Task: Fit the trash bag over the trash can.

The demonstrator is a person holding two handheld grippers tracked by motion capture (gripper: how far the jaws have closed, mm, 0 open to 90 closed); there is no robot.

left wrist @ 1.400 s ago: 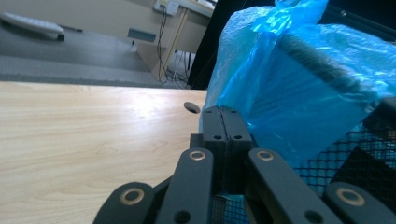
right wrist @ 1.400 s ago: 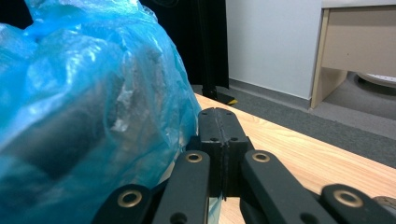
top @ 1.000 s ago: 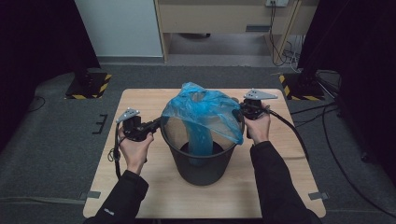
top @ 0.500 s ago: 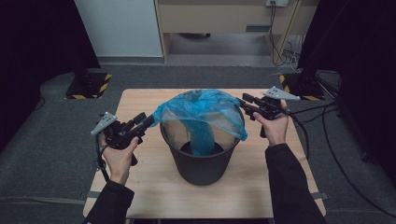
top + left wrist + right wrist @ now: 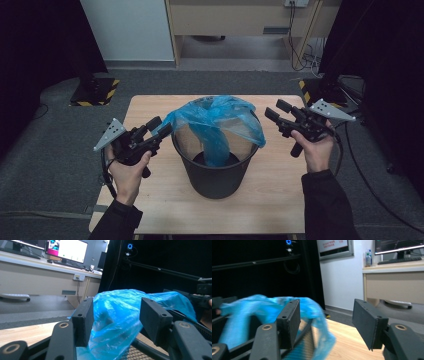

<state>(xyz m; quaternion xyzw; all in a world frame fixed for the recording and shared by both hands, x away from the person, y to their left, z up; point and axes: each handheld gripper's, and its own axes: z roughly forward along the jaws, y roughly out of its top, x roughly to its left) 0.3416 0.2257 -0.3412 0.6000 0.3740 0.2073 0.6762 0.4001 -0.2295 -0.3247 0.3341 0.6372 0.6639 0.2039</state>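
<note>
A black mesh bin (image 5: 215, 172) stands in the middle of the wooden table (image 5: 150, 107). A blue plastic bag (image 5: 216, 120) lies loosely over its rim, and part of it hangs down inside. My left gripper (image 5: 160, 127) hovers just left of the bin. It is open, its jaws have just been opening, and the bag (image 5: 120, 302) shows beyond the gap with no pad pressing on it. My right gripper (image 5: 276, 110) hangs to the right of the bin, open as well after just opening, with nothing between its pads. In the right gripper view the bag (image 5: 249, 310) lies left of the open right gripper (image 5: 327, 320).
Cables trail from both grippers. A pale desk (image 5: 240, 20) with hanging cables stands beyond the table. Yellow-and-black striped bases (image 5: 95, 90) sit on the grey floor at both far corners. Dark curtains close off both sides.
Both grippers were shut on the bag's edges at the bin's rim. They have opened, let the bag go, and drawn outward and up, away from the bin.
</note>
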